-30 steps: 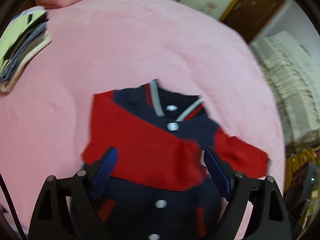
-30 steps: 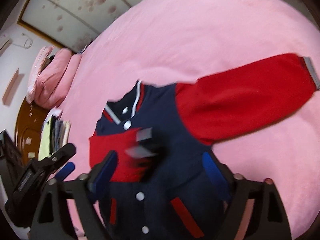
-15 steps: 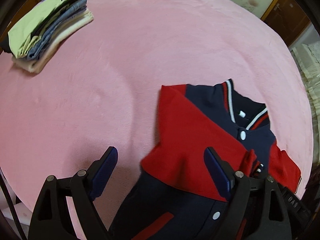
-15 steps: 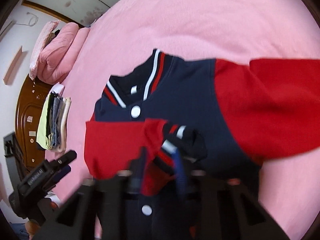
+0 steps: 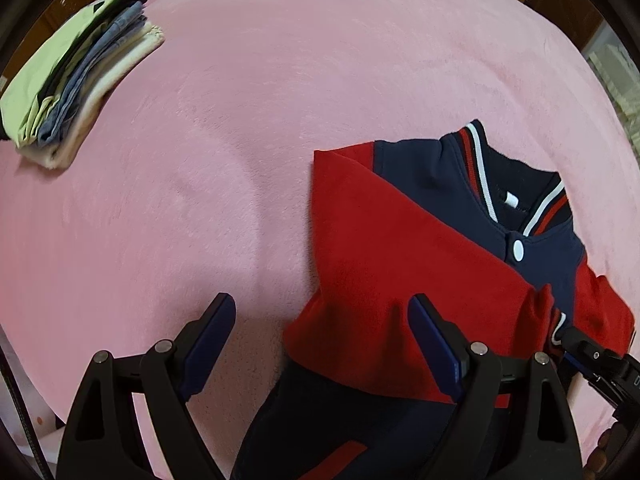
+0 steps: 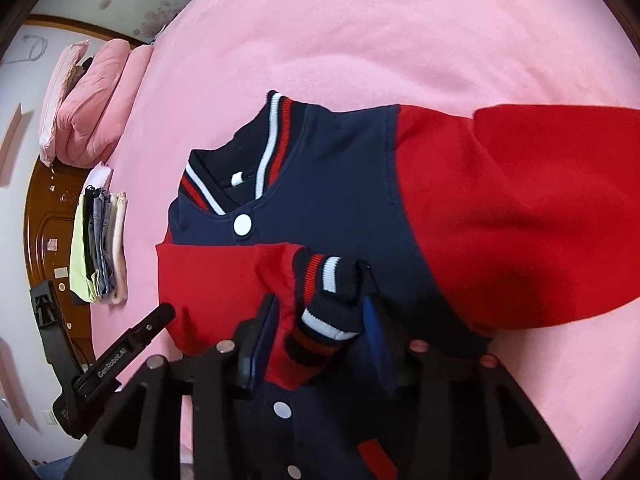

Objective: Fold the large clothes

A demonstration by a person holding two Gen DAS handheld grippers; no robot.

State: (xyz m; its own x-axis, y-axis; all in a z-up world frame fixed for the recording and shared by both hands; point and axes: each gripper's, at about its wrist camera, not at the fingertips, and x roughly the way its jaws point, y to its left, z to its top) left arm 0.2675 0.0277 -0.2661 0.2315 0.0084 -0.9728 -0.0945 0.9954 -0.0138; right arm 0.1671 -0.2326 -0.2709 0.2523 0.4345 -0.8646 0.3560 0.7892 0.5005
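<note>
A navy varsity jacket point(image 6: 340, 188) with red sleeves lies face up on the pink bed point(image 6: 360, 40). One red sleeve point(image 5: 400, 256) is folded across its chest. My right gripper point(image 6: 320, 320) is shut on that sleeve's striped cuff point(image 6: 328, 304) over the jacket's front. The other red sleeve point(image 6: 540, 208) lies stretched out to the right. My left gripper point(image 5: 320, 340) is open and empty, above the jacket's left edge, one finger over bare bed. The right gripper point(image 5: 588, 356) shows at the left wrist view's lower right.
A stack of folded clothes point(image 5: 76, 76) lies on the bed at far left, also in the right wrist view point(image 6: 100, 248). Pink pillows point(image 6: 92, 108) lie by the wooden headboard point(image 6: 48, 216). The left gripper point(image 6: 120, 356) shows at lower left.
My right gripper has closed on the folded sleeve's cuff over the jacket front. My left gripper has moved left off the jacket and stays open.
</note>
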